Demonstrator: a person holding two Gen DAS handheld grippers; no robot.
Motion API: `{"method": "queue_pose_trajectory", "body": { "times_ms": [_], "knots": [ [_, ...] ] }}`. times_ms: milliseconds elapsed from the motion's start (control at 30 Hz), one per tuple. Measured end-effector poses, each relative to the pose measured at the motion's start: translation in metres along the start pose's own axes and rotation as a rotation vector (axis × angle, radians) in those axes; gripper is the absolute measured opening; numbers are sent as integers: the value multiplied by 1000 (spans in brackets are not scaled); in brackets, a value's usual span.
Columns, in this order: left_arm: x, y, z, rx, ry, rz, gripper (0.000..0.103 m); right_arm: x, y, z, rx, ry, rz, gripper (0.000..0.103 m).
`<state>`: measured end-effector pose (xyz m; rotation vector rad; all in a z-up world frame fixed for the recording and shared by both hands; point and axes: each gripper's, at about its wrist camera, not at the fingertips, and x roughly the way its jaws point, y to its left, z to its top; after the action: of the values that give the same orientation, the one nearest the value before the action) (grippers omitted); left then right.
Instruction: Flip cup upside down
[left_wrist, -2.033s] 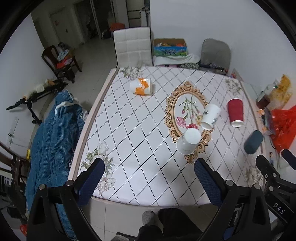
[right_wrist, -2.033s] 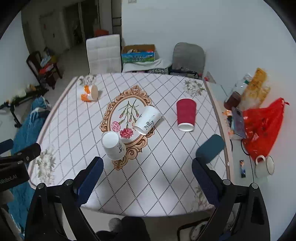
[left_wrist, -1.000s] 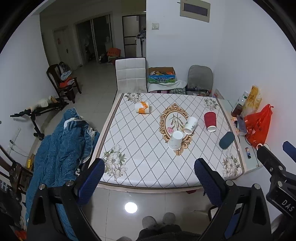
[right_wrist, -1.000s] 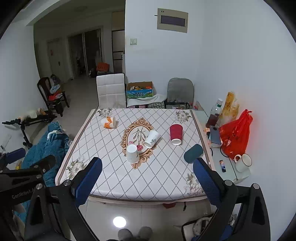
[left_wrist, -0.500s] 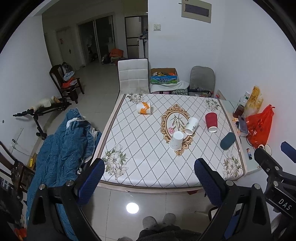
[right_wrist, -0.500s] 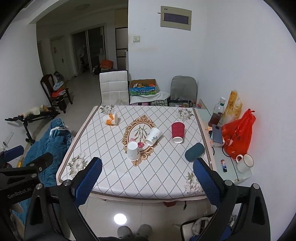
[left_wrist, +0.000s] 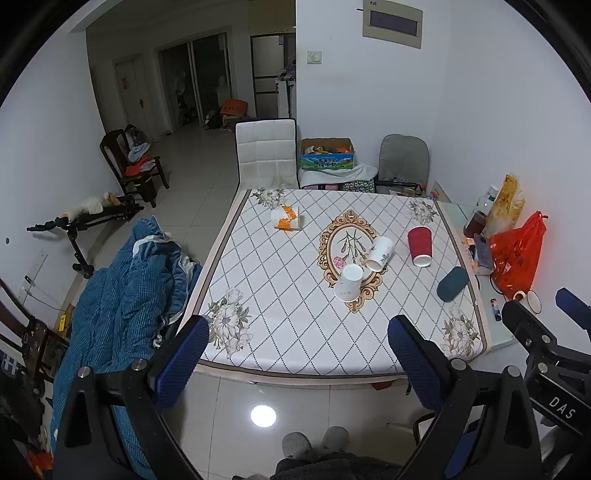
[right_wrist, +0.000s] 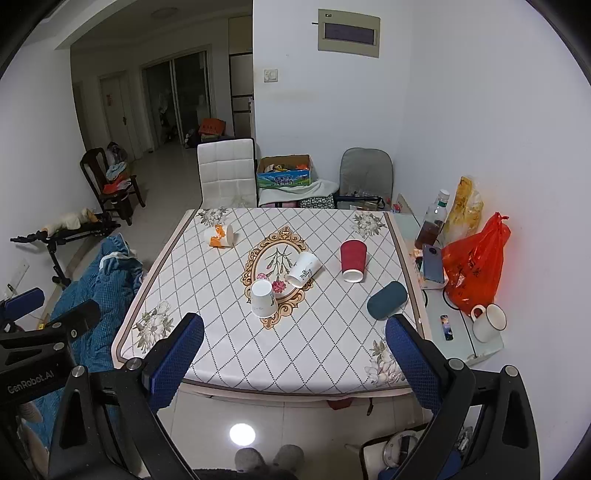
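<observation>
On table: five cups (right_wrist: 304, 270) are sitting well beyond both claws; the near white one is already standing mouth-down, the rest are lying on their sides.
Left gripper (left_wrist: 297, 349): hanging wide open, empty.
Right gripper (right_wrist: 294, 347): hanging wide open, empty.
Handling: looking like paper, so light, thin-walled, crushable.
Grip point: mid-wall across the body, gentle squeeze, avoiding the rim.

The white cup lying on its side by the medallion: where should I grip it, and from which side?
Grip the white cup across its side wall near mid-body, coming from above with the right gripper, open and empty. It lies tilted with its mouth toward the near-left and its base toward the red cup, so fingers should straddle the round wall, clear of the upside-down white cup close by.
</observation>
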<state>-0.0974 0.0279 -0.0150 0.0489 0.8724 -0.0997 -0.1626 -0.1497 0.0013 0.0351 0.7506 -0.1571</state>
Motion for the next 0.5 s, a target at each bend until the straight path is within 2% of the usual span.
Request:
{"method": "queue_pose_trajectory", "body": {
  "times_ms": [500],
  "knots": [
    [1,-2,-1,-9,7,24,99,2,-2,-5,9,9,18,101]
  ]
}}
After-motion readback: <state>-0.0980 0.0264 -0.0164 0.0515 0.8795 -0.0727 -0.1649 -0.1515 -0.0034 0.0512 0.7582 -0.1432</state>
